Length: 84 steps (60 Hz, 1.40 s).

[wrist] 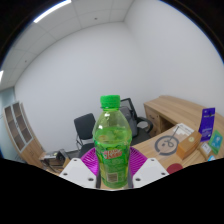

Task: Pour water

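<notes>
Standing upright between the two fingers of the gripper (113,172) is a green plastic bottle (113,143) with a green screw cap (110,101) on it and a pink-and-green label around its middle. The purple pads (91,160) show on either side of the bottle's lower body and appear to lie right against it, so the gripper looks closed on the bottle and carrying it, though the bottle's base is hidden low between the fingers and whether it rests on anything cannot be told. Beyond the bottle, a black office chair (85,126) stands against a white wall. On one side of the bottle a wooden counter (176,108) carries a purple box (207,124), a cardboard box (187,143) and a few small things too small to make out. Ceiling light strips (52,12) run overhead.
</notes>
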{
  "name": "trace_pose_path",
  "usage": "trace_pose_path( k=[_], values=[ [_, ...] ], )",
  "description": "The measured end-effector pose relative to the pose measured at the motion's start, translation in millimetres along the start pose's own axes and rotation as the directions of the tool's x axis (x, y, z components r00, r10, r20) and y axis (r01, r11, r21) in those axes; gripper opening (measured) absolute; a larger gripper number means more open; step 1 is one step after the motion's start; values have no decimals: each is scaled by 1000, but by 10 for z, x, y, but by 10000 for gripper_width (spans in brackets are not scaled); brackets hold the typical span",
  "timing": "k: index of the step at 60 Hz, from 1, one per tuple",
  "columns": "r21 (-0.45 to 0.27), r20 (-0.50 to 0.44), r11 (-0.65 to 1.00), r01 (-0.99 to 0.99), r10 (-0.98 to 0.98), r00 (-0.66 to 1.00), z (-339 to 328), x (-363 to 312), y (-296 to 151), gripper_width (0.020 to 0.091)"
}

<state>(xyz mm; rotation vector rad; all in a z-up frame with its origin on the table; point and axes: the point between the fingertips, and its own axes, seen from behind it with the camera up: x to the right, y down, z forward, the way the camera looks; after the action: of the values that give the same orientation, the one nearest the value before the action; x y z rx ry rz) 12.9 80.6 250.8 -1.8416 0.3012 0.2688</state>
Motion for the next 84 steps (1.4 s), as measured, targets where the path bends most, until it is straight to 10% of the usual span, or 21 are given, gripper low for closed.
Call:
trace_pose_path(
  k=[8,39,59,69,84],
  values=[
    [103,-117,973,206,-194,974,-72,535,-409,363],
    [12,-227,955,295,-285,931,605,2371,596,361],
    [47,-207,978,205,-191,960,527,2534,867,575],
    [-37,-205,981,189,-193,960,324,2459,1003,866],
    [-212,-177,968,134,-173,969,-836,2010,1405,845]
  ],
)
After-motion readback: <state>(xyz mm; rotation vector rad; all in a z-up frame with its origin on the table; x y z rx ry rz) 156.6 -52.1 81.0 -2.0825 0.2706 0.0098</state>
